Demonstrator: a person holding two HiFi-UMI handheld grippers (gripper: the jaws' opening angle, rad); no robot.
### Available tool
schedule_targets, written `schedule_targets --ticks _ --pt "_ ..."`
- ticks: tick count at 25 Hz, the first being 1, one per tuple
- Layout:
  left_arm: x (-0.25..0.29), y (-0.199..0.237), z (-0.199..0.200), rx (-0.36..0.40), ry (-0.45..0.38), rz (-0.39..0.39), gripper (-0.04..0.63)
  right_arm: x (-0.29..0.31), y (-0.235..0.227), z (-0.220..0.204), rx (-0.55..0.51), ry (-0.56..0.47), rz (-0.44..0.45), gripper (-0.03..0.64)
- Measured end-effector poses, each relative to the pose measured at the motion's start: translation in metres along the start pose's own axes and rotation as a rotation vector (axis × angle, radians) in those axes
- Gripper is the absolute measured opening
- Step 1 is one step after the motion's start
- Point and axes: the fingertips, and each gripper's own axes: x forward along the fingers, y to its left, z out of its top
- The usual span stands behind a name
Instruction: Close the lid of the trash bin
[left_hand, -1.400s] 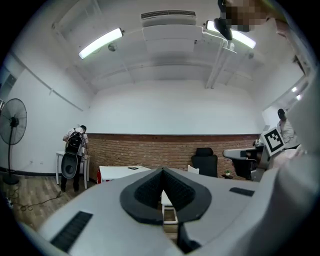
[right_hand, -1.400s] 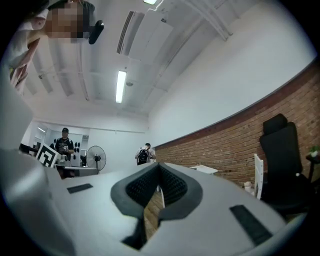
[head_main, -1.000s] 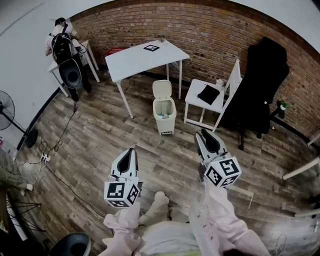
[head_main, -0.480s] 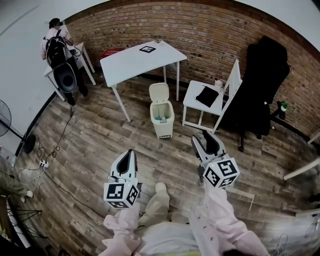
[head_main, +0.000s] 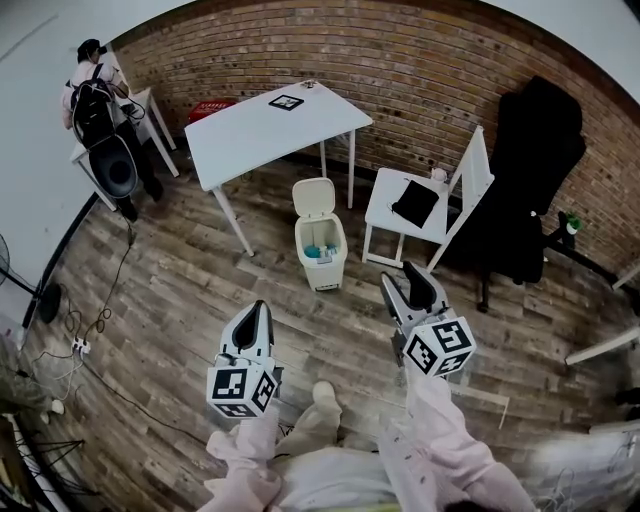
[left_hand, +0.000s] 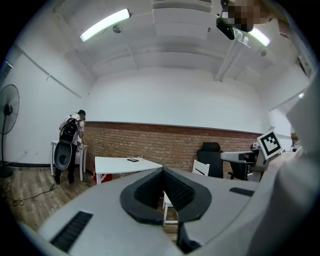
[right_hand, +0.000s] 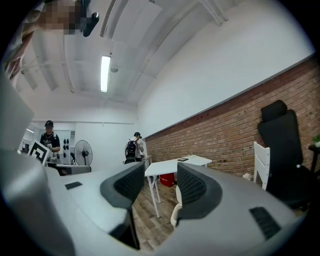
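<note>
One white bin (head_main: 321, 252) stands on the wood floor (head_main: 180, 290) at the centre of the head view, between a table leg and a white chair. Its lid (head_main: 314, 197) is tipped up and back, so the mouth is open and some rubbish shows inside. The closing is not yet begun.

Both grippers sit in the lower half of the frame, held level and pointed up-frame toward the bin but well apart from it. This looks like an approach.

- **Left gripper** (head_main: 258, 312): lower left of centre, with its tongs pressed together on nothing.
- **Right gripper** (head_main: 402, 282): lower right of centre, nearer the bin. Its tongs have just been opening and stand spread, with nothing between them. It seems readied to tip the lid down.

Around the bin:

- **Brick wall** (head_main: 420, 60): curves across the top of the frame.
- **White table** (head_main: 260, 125): upper centre, just behind and left of the bin.
- **Black chair** (head_main: 530, 170): upper right.
- **White chair** (head_main: 476, 165): just right of the bin, with a dark flat item on its seat.
- **Person** (head_main: 90, 90): stands far off in the upper left.
- **Cables** (head_main: 105, 300): trail along the left.

Nothing on the floor lies between the grippers and the bin. The table leg and the white chair narrow the way in on either side.
</note>
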Motion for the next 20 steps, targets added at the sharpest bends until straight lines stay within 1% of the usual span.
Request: schedule_targets --ticks 5,9,15,20 --pt "0.04 0.029 -0.001 -0.01 0.009 -0.004 -0.006 0.046 -0.011 -0.004 0.005 0.008 -0.017 0.186" --pt "0.067 0.044 0.0 -0.007 0.012 -0.019 -0.006 0.075 -0.02 -0.007 0.01 0.011 -0.027 0.186" --pt "0.095 0.065 -0.001 -0.002 0.018 -0.029 -0.006 0.105 -0.028 -0.016 0.031 0.013 -0.043 0.186" --pt "0.112 0.076 -0.006 -0.012 0.035 -0.035 -0.006 0.121 -0.038 -0.023 0.043 0.03 -0.061 0.186"
